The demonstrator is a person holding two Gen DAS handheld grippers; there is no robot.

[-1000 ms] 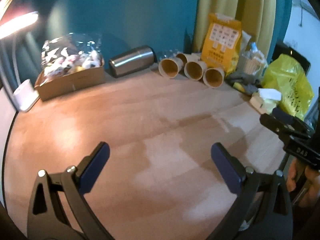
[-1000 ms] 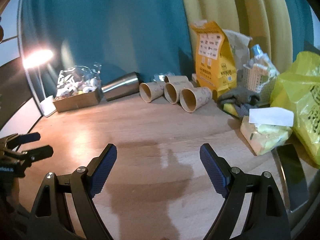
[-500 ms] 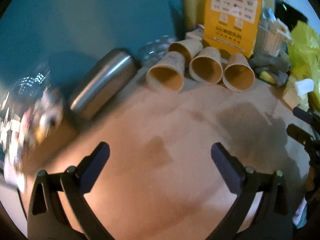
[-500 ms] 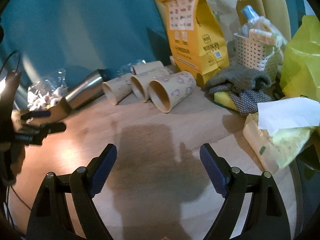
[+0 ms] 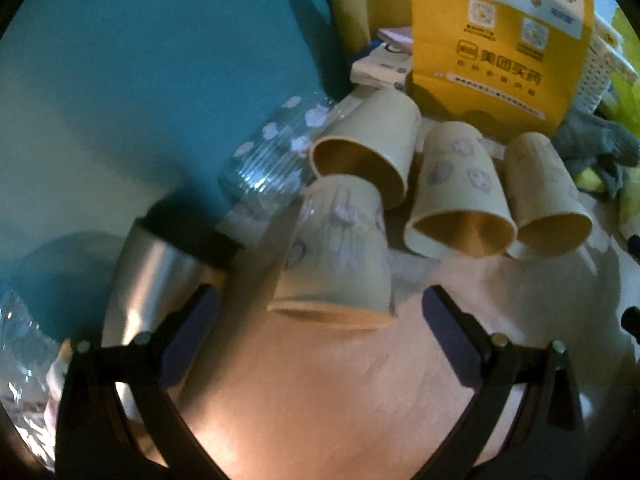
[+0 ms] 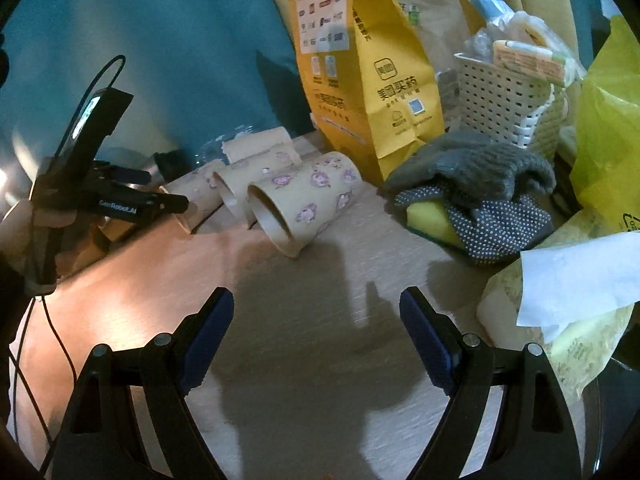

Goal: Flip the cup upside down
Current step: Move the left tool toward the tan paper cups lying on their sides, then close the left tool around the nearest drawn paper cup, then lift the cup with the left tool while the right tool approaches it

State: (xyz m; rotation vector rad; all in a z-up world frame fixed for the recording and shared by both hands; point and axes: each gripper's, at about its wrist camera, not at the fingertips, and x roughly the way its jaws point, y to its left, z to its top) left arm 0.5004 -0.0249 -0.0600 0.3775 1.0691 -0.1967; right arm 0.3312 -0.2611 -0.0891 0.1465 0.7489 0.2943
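Observation:
Several beige paper cups with purple flower prints lie on their sides on the wooden table. In the left wrist view the nearest cup (image 5: 336, 256) lies just beyond my open left gripper (image 5: 316, 312), its mouth towards me; three more cups (image 5: 460, 192) lie behind and right. In the right wrist view the closest cup (image 6: 304, 204) lies ahead and left of my open, empty right gripper (image 6: 316, 328). The left gripper (image 6: 132, 200) shows there at the left, by the far cups.
A steel flask (image 5: 156, 280) and a clear ribbed cup (image 5: 272, 156) lie left of the cups. A yellow paper bag (image 6: 360, 68), a white basket (image 6: 508, 100), grey gloves (image 6: 472, 184), a yellow plastic bag (image 6: 608, 128) and a tissue pack (image 6: 568, 308) crowd the right.
Both grippers moved forward towards the cups. The left one has come close to the nearest cup; the right one is nearer the right-hand cup. Both stay open.

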